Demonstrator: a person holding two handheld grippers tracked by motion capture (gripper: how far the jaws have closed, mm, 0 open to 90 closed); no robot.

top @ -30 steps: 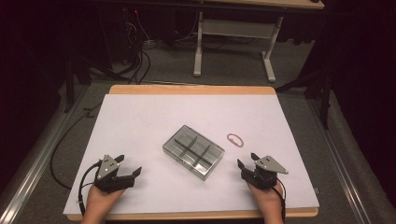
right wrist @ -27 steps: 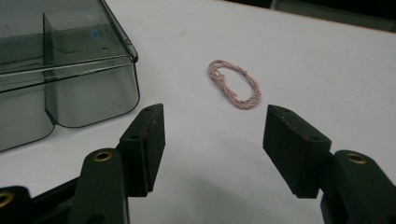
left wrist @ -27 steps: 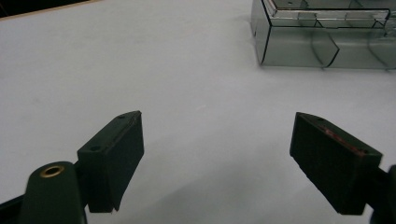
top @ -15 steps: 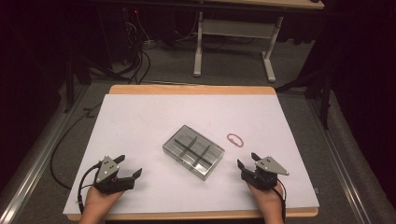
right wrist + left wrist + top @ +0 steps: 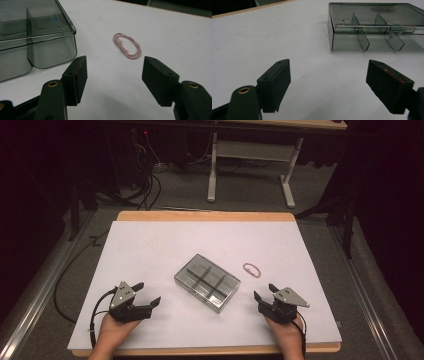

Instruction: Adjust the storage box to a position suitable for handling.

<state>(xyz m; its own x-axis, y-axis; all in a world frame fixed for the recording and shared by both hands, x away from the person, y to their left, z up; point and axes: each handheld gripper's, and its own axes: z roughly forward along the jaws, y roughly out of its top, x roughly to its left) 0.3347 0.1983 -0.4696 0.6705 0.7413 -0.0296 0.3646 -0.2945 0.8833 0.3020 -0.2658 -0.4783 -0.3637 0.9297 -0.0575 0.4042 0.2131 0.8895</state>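
A clear, smoky plastic box (image 5: 207, 282) with a shut lid and inner dividers lies near the middle of the white table (image 5: 150, 250). A small pink loop of cord (image 5: 252, 269) lies just to its right. My left gripper (image 5: 147, 294) rests open near the front left, its jaws pointing at the box (image 5: 374, 27). At the front right my right gripper (image 5: 265, 292) is open too, with the pink loop (image 5: 127, 45) ahead of its jaws and the box corner (image 5: 32, 47) to their left. Nothing sits between either pair of jaws.
The white sheet covers a wooden table top (image 5: 200, 215) whose edge shows at the back. Behind it stand a desk frame (image 5: 250, 165) and cables on the dark floor (image 5: 140, 185). Metal rails (image 5: 365, 290) run along both sides.
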